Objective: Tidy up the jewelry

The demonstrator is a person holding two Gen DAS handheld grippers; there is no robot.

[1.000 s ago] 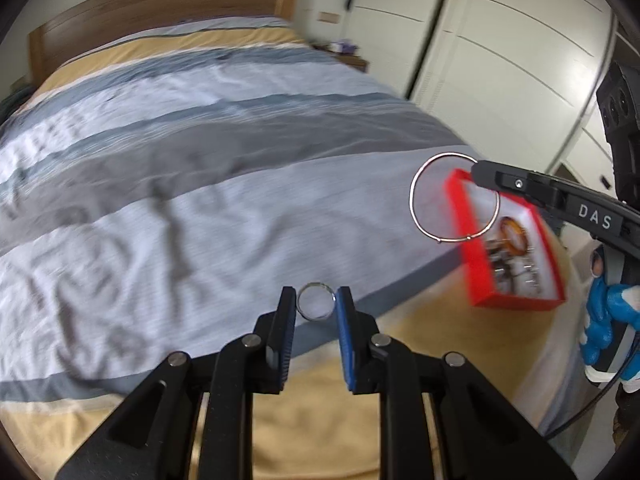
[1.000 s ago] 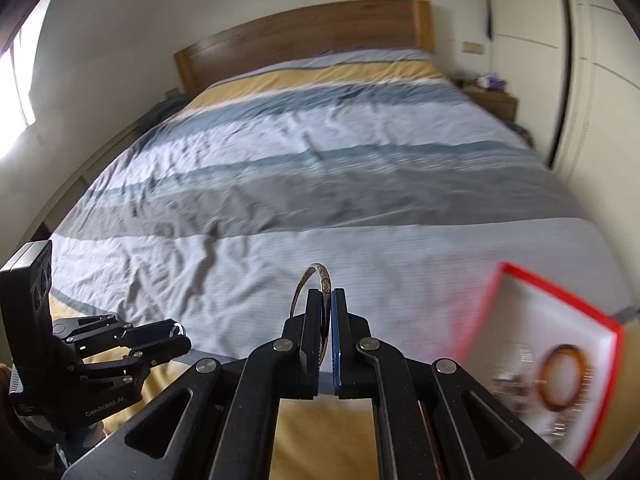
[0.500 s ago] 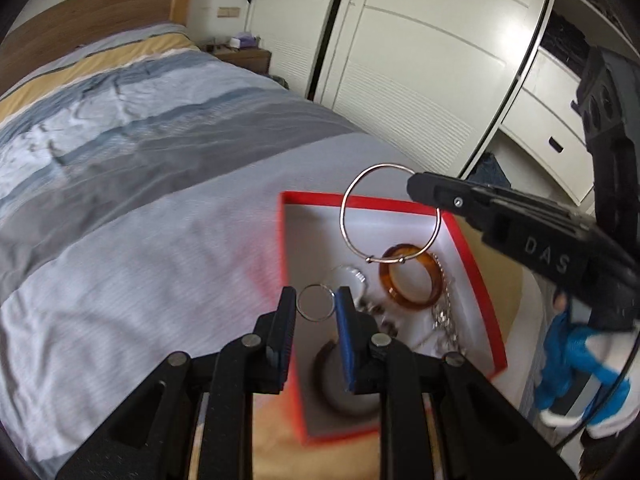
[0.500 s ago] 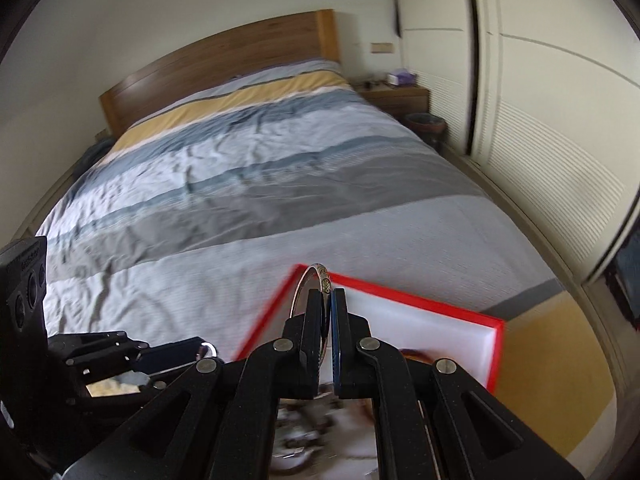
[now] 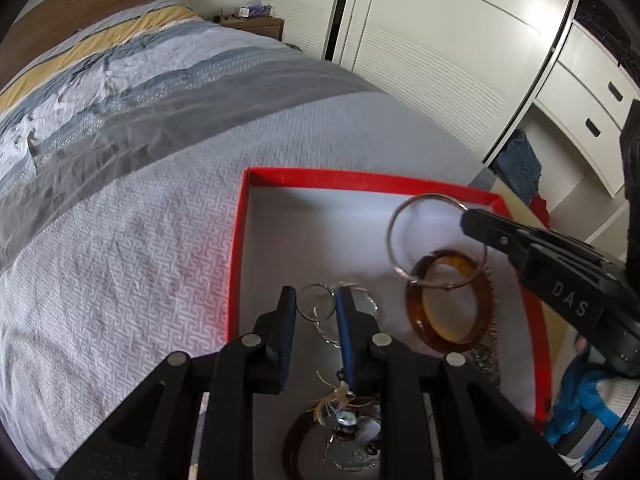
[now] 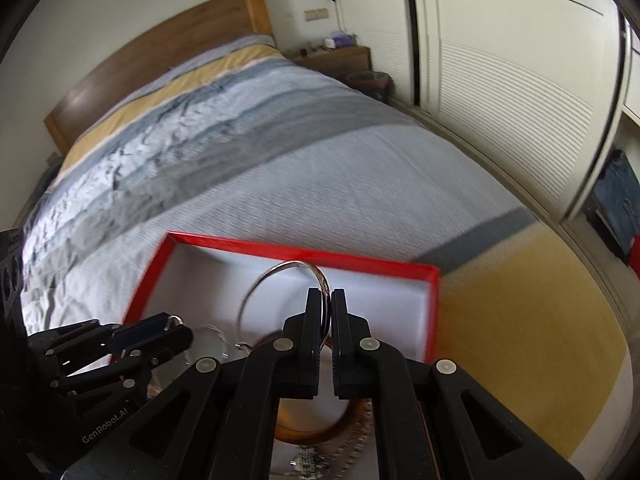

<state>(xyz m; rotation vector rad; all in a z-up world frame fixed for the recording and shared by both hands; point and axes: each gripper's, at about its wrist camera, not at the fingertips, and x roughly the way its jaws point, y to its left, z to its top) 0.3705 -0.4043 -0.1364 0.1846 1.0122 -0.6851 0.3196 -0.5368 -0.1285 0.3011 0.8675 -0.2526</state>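
Bedroom: you are working at the foot of a bed (image 5: pixel 168 216) with a striped cover, white wardrobe doors (image 5: pixel 432 60) well beyond it.
Left claw (image 5: pixel 316 308): your fingers pinch a small silver ring (image 5: pixel 318 307) across its width, held upright over the near part of the red box (image 5: pixel 352 178).
Beneath the left claw: a thin chain, a tasselled charm and a dark bangle (image 5: pixel 296 436) lie on the white floor of the box.
Right claw (image 6: pixel 326 300): clenched on the edge of a thin silver bangle (image 6: pixel 276 276), which juts forward and leftward from your fingertips.
Just below the bangle: an amber bangle (image 5: pixel 448 304) rests in the box, overlapped in the left view by the silver one.
Step in hand: both pieces seem poised over the box, so this looks like the drop-off stage.
Next move: you probably need to lower each claw a little, then release over bare lining.
Open room: the far half of the box, ahead of both claws, is empty white.
Edges: mind the red rim (image 6: pixel 304 250) ahead and the mattress edge to your right, where yellow sheet (image 6: pixel 520 320) shows.
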